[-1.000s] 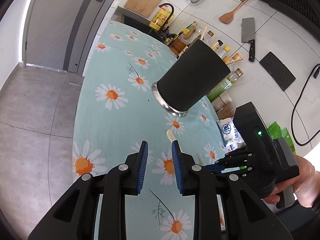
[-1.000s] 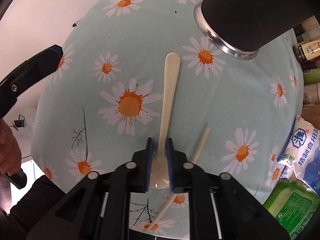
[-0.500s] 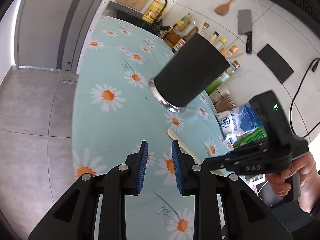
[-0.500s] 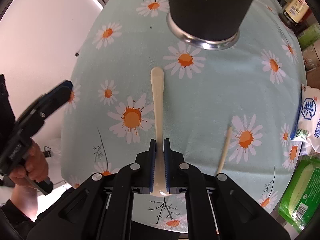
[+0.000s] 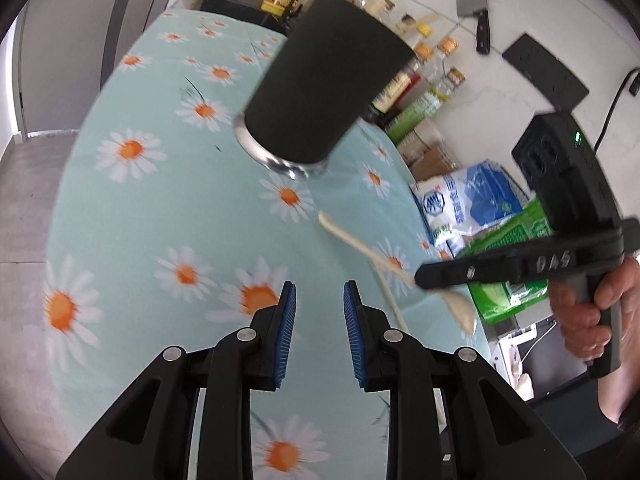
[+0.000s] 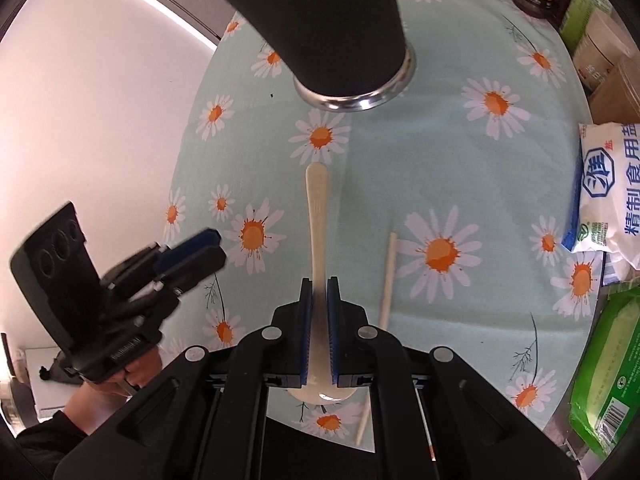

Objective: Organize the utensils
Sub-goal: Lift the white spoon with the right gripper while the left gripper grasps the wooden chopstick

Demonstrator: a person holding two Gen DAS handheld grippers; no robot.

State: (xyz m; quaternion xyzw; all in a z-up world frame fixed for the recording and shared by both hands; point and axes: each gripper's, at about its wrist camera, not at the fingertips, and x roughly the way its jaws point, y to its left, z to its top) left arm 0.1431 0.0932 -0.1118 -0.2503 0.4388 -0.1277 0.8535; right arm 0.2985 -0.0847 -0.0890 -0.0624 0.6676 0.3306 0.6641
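Observation:
A cream plastic spoon (image 6: 318, 216) hangs above the daisy tablecloth, handle pointing toward the black utensil cup (image 6: 320, 20). My right gripper (image 6: 319, 292) is shut on the spoon near its bowl. From the left wrist view the same spoon (image 5: 360, 246) sticks out of the right gripper (image 5: 424, 280), held off the cloth at the right. The black cup (image 5: 320, 92) with a steel base stands upright mid-table. A single pale chopstick (image 6: 386, 276) lies on the cloth beside the spoon. My left gripper (image 5: 320, 300) hovers over the cloth, partly open with nothing between its blue pads.
Bottles and jars (image 5: 420, 80) line the table's far right edge. A salt bag (image 6: 608, 196) and a green packet (image 6: 604, 372) lie at the right. A cleaver (image 5: 472, 4) and wooden spatula hang on the tiled wall. The table's front edge runs just below the grippers.
My right gripper has lifted the spoon off the cloth and carried it up toward the cup, rolling as it went. The left gripper has slid sideways, jaws unchanged.

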